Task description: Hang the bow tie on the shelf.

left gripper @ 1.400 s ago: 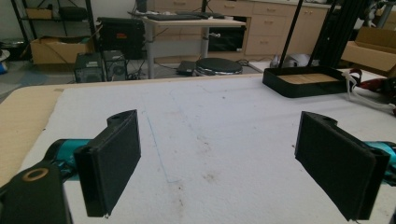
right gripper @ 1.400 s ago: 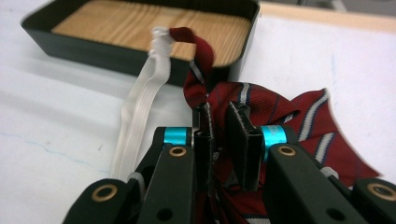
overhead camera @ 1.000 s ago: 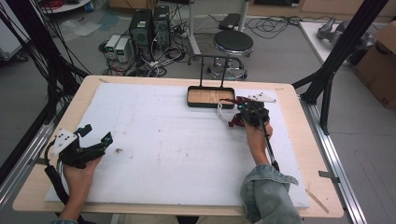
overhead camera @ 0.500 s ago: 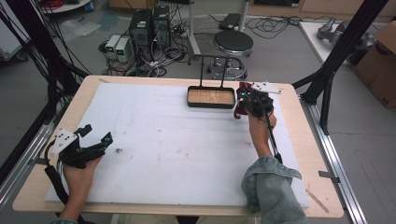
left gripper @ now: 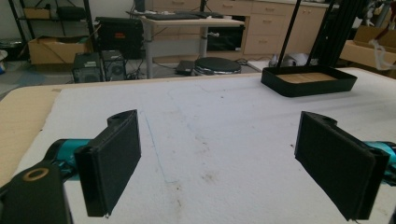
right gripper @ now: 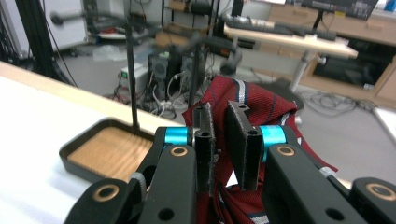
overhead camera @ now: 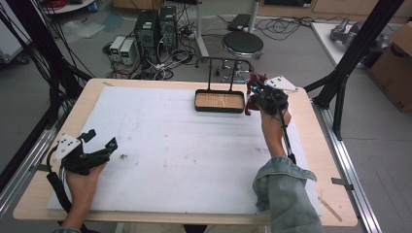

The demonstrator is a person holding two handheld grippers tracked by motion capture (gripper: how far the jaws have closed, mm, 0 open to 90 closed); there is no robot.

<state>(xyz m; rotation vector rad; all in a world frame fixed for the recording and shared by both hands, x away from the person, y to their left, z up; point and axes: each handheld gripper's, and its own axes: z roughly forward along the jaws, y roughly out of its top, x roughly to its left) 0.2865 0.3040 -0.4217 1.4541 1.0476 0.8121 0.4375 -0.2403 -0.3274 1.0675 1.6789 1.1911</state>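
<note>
1. Two tongs are over the tabletop, which is covered by a white sheet.
2. The left tongs sit at about 8 o'clock on the tabletop, held by a hand, with jaws spread wide and nothing between them.
3. The right tongs are at about 1 o'clock, raised, with jaws nearly closed on a fold of dark red striped cloth.
4. The cloth hangs bunched from the right tongs, just beside the right end of a black tray.
5. The tray has a wooden floor and an upright wire handle, and lies at 12 o'clock near the far edge.
</note>
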